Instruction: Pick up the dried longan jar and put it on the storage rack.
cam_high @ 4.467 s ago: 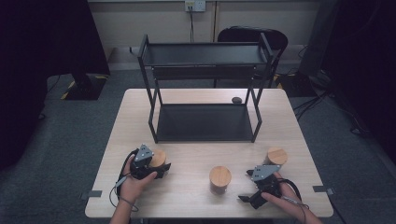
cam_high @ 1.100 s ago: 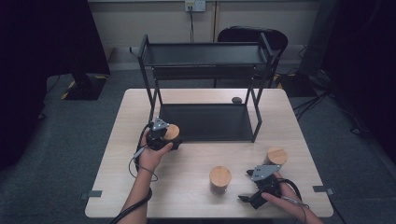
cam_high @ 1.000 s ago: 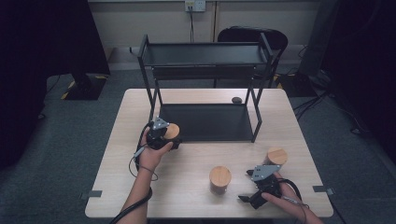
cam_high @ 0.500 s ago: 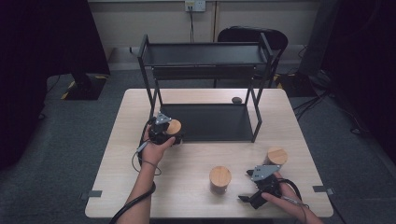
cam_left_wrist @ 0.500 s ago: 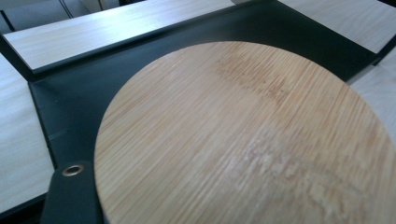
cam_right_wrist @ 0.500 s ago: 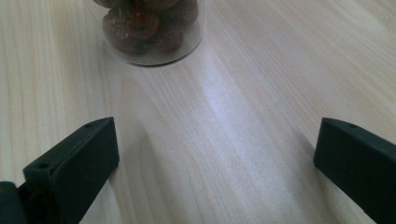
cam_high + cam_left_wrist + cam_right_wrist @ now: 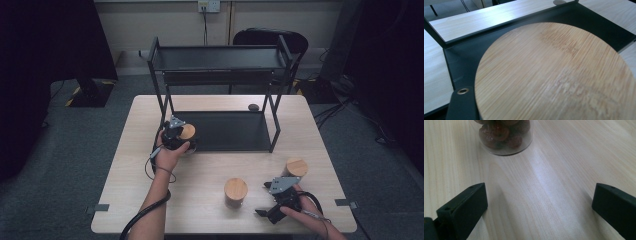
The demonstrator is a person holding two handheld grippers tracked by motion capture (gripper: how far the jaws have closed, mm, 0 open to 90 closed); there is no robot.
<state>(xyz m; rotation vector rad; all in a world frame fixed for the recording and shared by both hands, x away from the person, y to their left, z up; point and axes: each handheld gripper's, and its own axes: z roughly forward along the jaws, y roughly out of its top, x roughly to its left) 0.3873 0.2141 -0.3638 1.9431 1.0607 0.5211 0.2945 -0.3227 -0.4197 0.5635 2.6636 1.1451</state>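
Left of centre in the high view, the left gripper (image 7: 184, 142) is clamped on a wooden-lidded jar (image 7: 187, 132) at the black rack's (image 7: 235, 132) lower shelf edge. At lower right, the right gripper (image 7: 264, 212) rests with jaws wide, empty, near another jar (image 7: 235, 191).

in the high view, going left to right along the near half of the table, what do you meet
left claw shut on a wooden-lidded jar at the shelf's front left corner → jar with wooden lid standing free → right claw, open, on the table → third jar behind that hand
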